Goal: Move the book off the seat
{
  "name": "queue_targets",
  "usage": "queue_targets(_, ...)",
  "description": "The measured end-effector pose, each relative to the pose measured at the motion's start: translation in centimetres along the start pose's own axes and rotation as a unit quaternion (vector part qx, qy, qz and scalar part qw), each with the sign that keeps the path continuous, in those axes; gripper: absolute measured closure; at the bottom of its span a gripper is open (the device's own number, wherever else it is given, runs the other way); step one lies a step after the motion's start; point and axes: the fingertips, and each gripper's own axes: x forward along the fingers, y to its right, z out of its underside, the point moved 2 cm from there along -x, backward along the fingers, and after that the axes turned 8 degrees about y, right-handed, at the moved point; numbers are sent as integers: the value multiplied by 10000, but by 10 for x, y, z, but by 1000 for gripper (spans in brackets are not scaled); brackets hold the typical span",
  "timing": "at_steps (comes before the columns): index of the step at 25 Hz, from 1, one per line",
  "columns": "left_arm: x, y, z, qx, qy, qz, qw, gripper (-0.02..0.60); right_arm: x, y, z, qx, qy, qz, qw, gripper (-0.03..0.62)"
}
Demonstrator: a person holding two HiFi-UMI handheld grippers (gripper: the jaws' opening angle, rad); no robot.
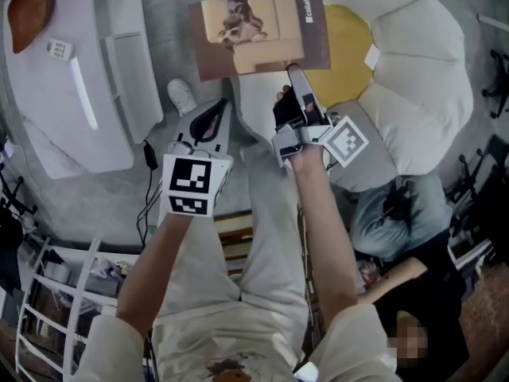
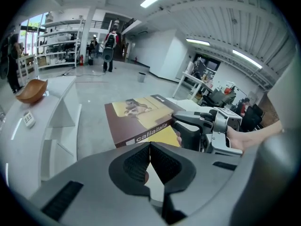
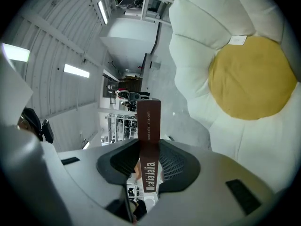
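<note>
The right hand-held gripper (image 3: 149, 147) was clamped on the book (image 1: 262, 30). Its two jaws pressed on both sides of the near edge, and the brown spine with white letters stood between the pads. The book was held in the air with its cover upward; on the cover was a yellow picture over a brown ground. It was not lying on the seat (image 1: 421, 78), a white padded cushion with a yellow middle (image 1: 346, 46) at the far right. The book hung just left of that yellow middle, and its left part was over the grey floor (image 1: 171, 46).

The left hand-held gripper (image 2: 150, 157) was near and left of the book, apart from it. Its jaws were together, with nothing between them.

At the far left stood a white bench (image 1: 48, 110), and on it lay a brown bowl (image 1: 30, 10) and a small white remote (image 1: 59, 49).
</note>
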Motion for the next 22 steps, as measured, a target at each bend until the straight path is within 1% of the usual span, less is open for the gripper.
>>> queue_targets(4,-4,-5,-2,-142,50,-164,9998,569,9,-12,7,-77,-234,-103,9996,464)
queue_targets(9,-29,-39,-14,-232,219,-302,9990,569,35,-36,50,-180,-627,-171,9977,464)
queue_targets(15,-50,-69,-30,-388,404,-530,9970,569,59,-56,74,-359,-960,-334,9942,464)
queue_targets(18,-64,-86,-31,-512,472,-661,9954,569,71,-65,93,-400,-1176,-417,9914,464)
queue_targets(22,-79,-112,-31,-648,506,-829,9932,569,89,-78,123,-530,-1585,-509,9846,464)
